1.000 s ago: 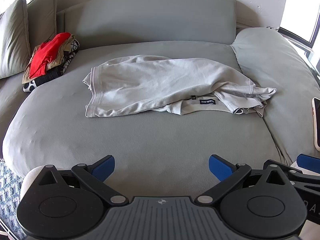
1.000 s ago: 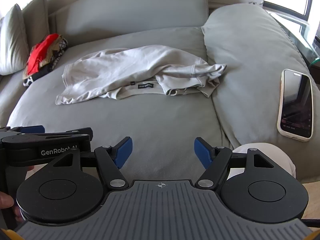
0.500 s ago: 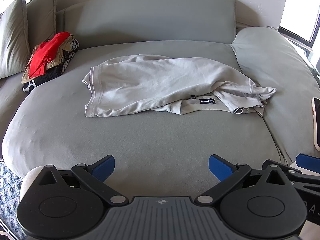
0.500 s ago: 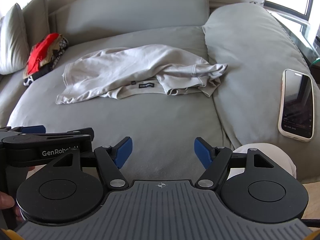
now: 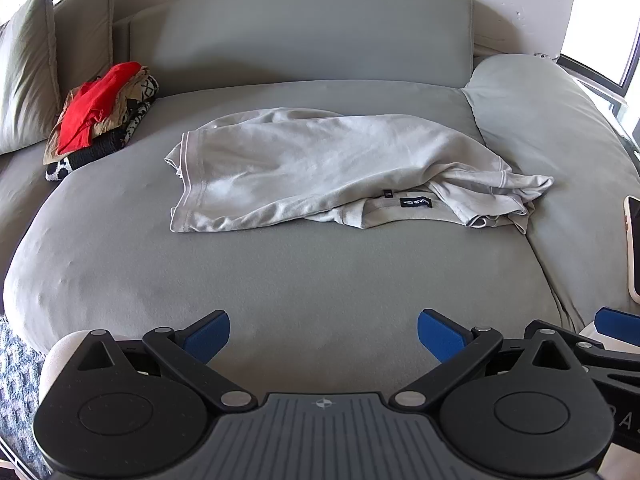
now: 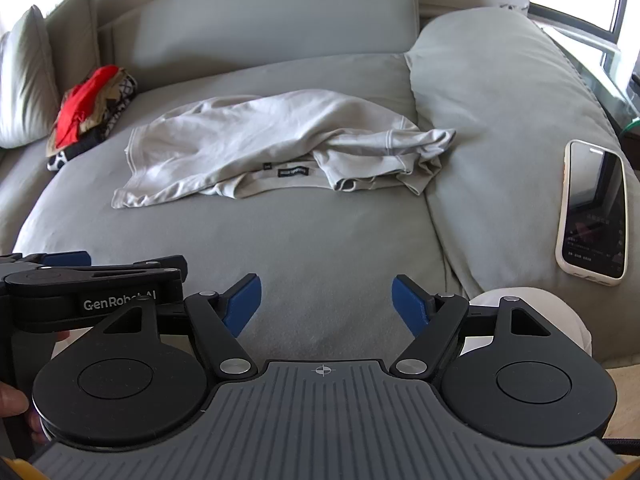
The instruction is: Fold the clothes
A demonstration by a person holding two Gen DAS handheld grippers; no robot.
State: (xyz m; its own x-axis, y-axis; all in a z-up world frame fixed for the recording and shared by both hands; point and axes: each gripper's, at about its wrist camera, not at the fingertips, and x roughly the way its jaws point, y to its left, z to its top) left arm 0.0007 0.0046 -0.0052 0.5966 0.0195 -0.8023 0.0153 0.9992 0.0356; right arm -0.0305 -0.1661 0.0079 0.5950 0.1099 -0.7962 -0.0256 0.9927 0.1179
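A pale grey T-shirt lies crumpled across the middle of the grey sofa seat, its collar with a dark label facing me and its hem to the left. My left gripper hangs open over the seat's front edge, well short of the shirt, with nothing between its blue pads. Just to its right my right gripper is open and empty too, at the same distance from the shirt. The left gripper's black body shows at the left of the right wrist view.
A pile of clothes topped by a red garment sits at the seat's back left, beside two grey cushions. A big grey cushion fills the right side, with a phone lying on it. A patterned rug shows lower left.
Both grippers have crept slightly towards the sofa. The shirt and everything else lie as before.
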